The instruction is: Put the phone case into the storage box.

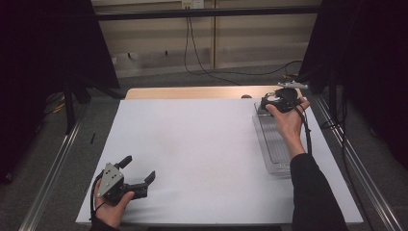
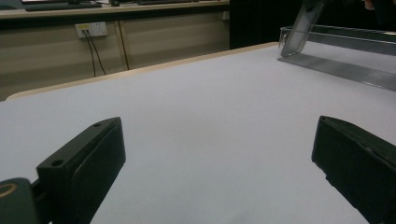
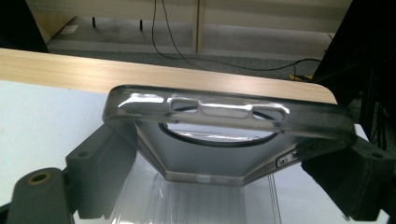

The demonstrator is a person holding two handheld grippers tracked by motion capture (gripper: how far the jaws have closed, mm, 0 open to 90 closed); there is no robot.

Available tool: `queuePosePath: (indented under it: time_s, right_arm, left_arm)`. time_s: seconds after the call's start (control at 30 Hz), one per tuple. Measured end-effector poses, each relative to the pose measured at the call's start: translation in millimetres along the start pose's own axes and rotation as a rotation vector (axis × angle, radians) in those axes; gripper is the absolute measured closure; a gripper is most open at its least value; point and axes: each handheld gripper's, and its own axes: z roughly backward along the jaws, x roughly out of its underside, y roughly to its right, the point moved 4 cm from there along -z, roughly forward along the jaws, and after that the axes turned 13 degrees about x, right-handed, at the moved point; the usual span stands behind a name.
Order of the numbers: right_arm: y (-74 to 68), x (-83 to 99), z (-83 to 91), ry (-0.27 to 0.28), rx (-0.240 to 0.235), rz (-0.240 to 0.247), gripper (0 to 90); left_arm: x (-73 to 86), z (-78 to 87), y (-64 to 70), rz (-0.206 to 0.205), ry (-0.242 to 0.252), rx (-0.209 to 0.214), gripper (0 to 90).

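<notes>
A clear phone case (image 3: 224, 109) with a round camera cutout stands tilted up between the jaws of my right gripper (image 3: 224, 161), which is shut on its two long sides. That right gripper (image 1: 270, 103) is at the table's far right, over the far end of a clear plastic tray (image 1: 274, 144). In the left gripper view the case (image 2: 301, 28) rises at a slant from the tray (image 2: 345, 65). My left gripper (image 1: 139, 168) rests near the front left corner, open, with only bare white table between its jaws (image 2: 215, 158).
A white sheet (image 1: 202, 144) covers the table, and a strip of wood (image 1: 192, 92) shows along the far edge. Metal rails (image 1: 53, 168) run along both sides. Black cables (image 1: 202, 67) lie on the floor beyond.
</notes>
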Motion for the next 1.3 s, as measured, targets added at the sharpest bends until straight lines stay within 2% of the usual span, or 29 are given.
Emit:
queuePosePath:
  time_s: [0.33, 0.93, 1.3]
  right_arm:
    - [-3.3, -6.0, -7.0, 0.013, 0.007, 0.015, 12.0]
    - [-5.2, -9.1, -13.4, 0.037, 0.025, 0.004, 11.9]
    - [-4.6, -11.1, -18.9, 0.052, 0.019, -0.005, 11.9]
  left_arm:
    - [0.5, 0.6, -1.1, -0.001, -0.006, -0.01, 2.7]
    - [0.7, 0.8, -1.4, -0.004, -0.007, -0.012, 2.7]
    - [1.2, 0.2, -1.1, 0.0, -0.01, -0.012, 2.8]
